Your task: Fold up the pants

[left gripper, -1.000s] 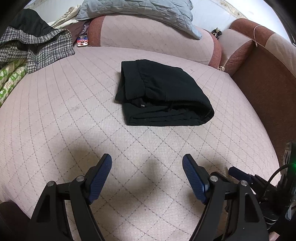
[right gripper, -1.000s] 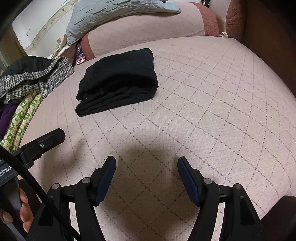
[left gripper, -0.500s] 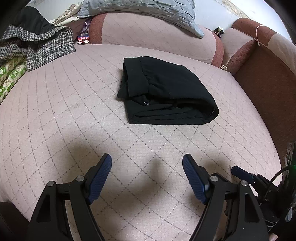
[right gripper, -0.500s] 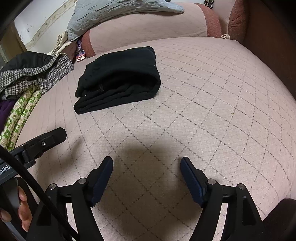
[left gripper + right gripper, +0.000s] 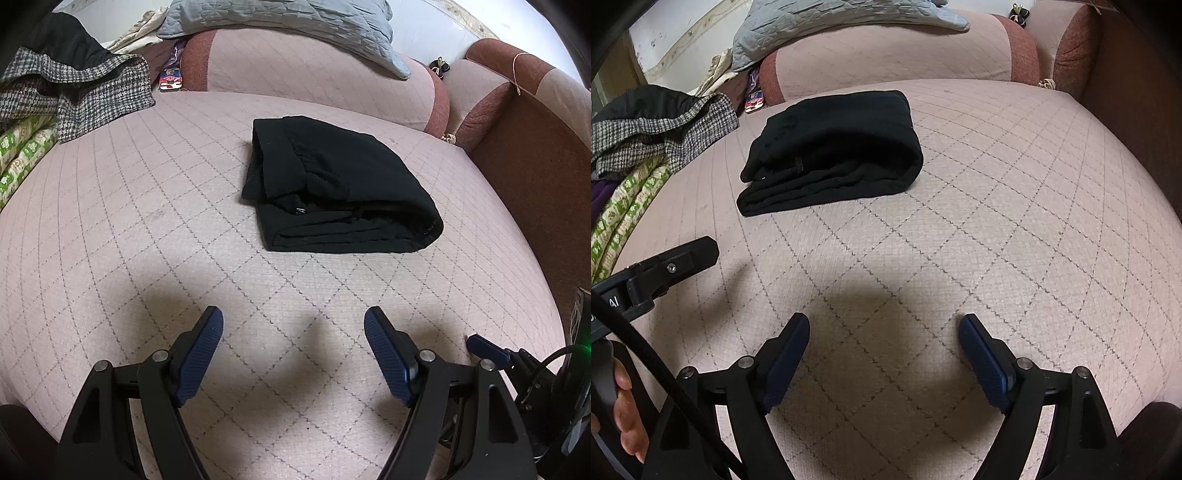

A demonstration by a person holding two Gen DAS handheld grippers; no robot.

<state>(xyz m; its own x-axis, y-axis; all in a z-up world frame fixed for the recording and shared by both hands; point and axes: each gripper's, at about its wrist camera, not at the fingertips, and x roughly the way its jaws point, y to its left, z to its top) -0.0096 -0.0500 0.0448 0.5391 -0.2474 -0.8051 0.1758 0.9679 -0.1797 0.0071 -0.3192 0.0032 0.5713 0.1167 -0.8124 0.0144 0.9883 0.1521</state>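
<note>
The black pants (image 5: 340,184) are seen folded into a compact bundle at upper centre of the quilted sofa seat (image 5: 129,221). The left gripper (image 5: 293,328) and right gripper (image 5: 884,332) are held low in frame, fingers spread wide, empty.

Your left gripper (image 5: 293,326) and right gripper (image 5: 884,332) both hover low, jaws spread wide, gripping nothing.

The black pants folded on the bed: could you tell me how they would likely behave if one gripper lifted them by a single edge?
The black pants look soft and thick, so they would probably droop. The stacked layers seem loose, so the fold would likely fall open. They should not slide much on the quilted bed.
</note>
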